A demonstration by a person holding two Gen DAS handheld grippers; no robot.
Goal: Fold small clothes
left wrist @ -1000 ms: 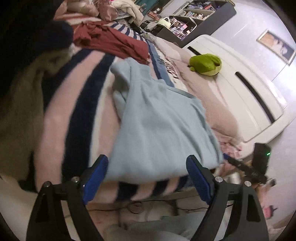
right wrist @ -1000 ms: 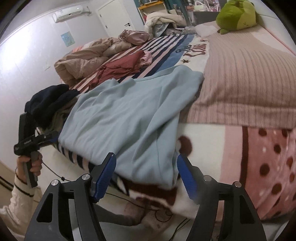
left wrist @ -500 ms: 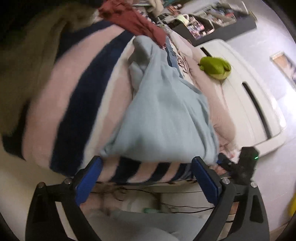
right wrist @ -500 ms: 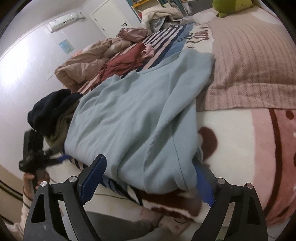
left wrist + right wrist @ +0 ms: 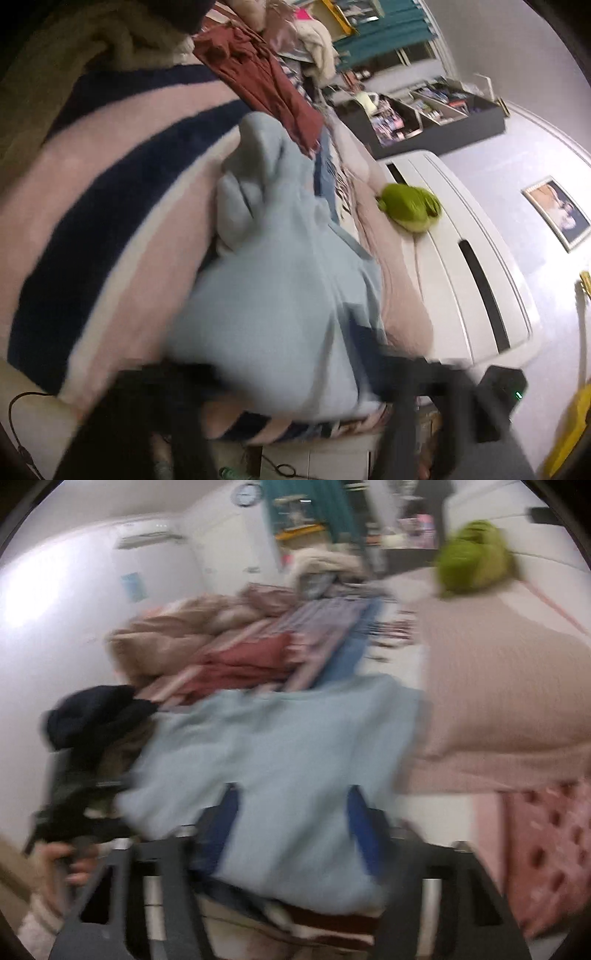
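The right gripper sits low at bottom centre of its blurred view, its blue fingers spread wide over the near hem of the light blue garment, which lies across the striped blanket mid-frame. The left gripper is a dark smear at the garment's near edge at lower centre, and I cannot tell how its jaws stand. Print on the bedding at upper centre is unreadable.

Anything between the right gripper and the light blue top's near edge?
Nothing visible does. The right gripper is open, with its blue fingers already straddling the near edge of the light blue top, though the frame is blurred.
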